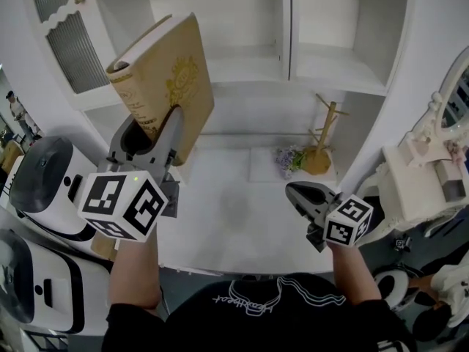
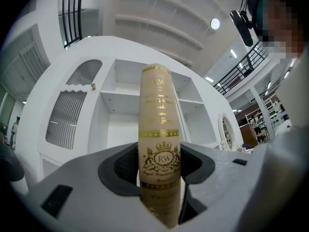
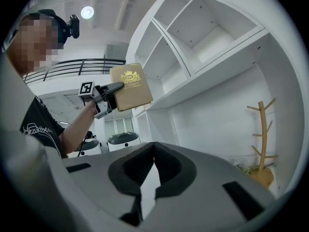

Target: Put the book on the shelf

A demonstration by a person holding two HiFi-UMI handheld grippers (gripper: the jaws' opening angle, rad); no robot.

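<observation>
Backdrop, head view: white shelf unit stood ahead, with a wooden branch stand on its counter.
Head view: left gripper held the tan book upright before the shelves.
Left gripper view: jaws clamped the book's spine.
Right gripper view: right gripper was closed and empty.

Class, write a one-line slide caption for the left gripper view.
Left gripper jaws clamp a tan, gold-printed book, spine facing the camera, before the white shelf unit.

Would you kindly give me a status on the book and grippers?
Left gripper shut on book, held up before shelf. Right gripper shut, empty. Wooden stand off right, not in the way.
</observation>
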